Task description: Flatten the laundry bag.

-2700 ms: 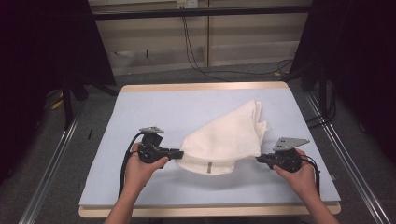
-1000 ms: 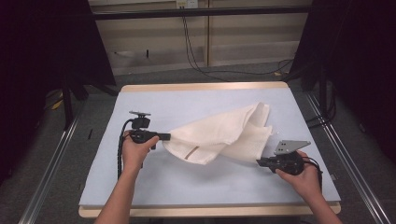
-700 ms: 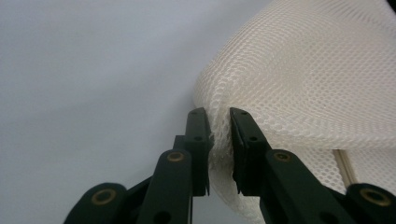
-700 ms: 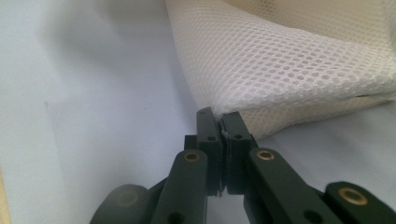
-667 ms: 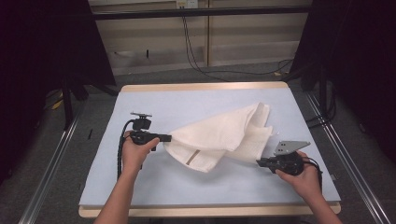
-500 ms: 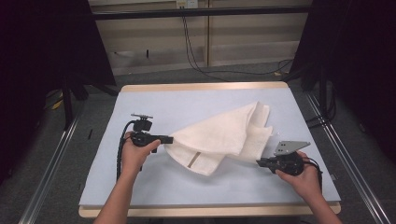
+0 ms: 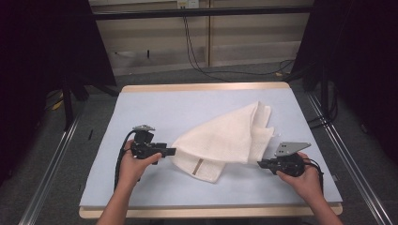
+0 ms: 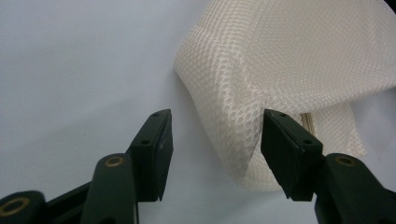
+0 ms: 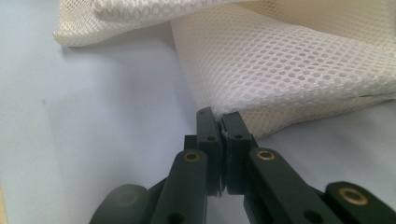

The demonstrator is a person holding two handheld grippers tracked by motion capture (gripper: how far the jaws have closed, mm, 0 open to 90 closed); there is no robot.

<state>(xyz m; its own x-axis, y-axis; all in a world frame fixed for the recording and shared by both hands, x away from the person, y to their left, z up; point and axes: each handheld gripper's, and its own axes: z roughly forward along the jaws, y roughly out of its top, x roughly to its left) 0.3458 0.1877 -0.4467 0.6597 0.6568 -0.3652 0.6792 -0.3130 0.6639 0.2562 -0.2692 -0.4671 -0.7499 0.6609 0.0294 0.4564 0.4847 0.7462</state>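
A white mesh cloth point(image 7: 230, 138) lies folded in a rough triangle on the pale blue table mat point(image 7: 178, 108). My left gripper point(image 7: 172, 151) rests at the cloth's left fold with its jaws open. In the left gripper view the rounded fold of the cloth point(image 8: 280, 60) bulges between the jaws of that gripper point(image 8: 215, 140), close to the right one. My right gripper point(image 7: 259, 164) is at the cloth's lower right corner. In the right gripper view its jaws point(image 9: 220, 119) are pressed together where the edge of the cloth point(image 9: 289, 60) meets their tips.
The mat covers a wooden table point(image 7: 202, 87) with metal rails point(image 7: 51, 164) along both sides. Cables point(image 7: 211, 65) run across the floor behind it. Bare mat lies to the left, at the back and along the front edge.
My left gripper has drifted slightly toward the front and right, and the left fold of the cloth has sunk onto the mat. The right gripper has stayed in place.
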